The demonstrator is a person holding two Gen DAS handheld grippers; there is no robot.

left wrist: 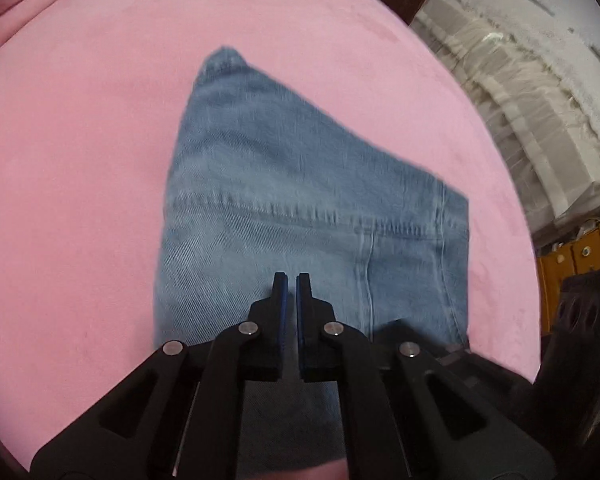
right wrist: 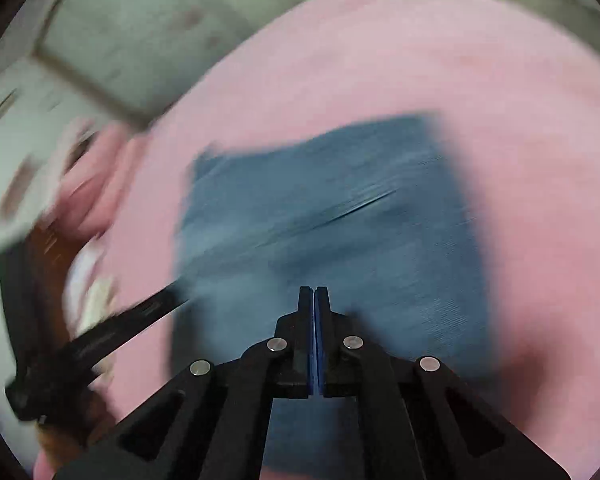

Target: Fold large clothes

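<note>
On the pink bed [left wrist: 80,160] below you lie the folded blue jeans [left wrist: 300,200], flat on the cover and roughly in its middle, with pink showing around them on the left, the far side and the right. From your left gripper [left wrist: 291,280] the denim runs up to a narrow rounded end at the far side, and a stitched seam crosses it just ahead of the fingertips. The jaws of that gripper stand close together with nothing between them (a thin slit shows between the blue pads), and the tips sit over the cloth; whether they touch it you cannot tell from this view.

Your right gripper [right wrist: 313,289] is pressed fully together, pads meeting, and it pinches nothing. Its view is heavily smeared, but the jeans [right wrist: 332,220] appear as a dark blue four-sided patch on the bed [right wrist: 500,80], with the tips over the near part of it. A black bar [right wrist: 132,320], blurred, reaches in from the lower left to the edge of the denim. Beyond the right edge of the bed, the left view shows pale stacked bedding [left wrist: 520,100].
</note>
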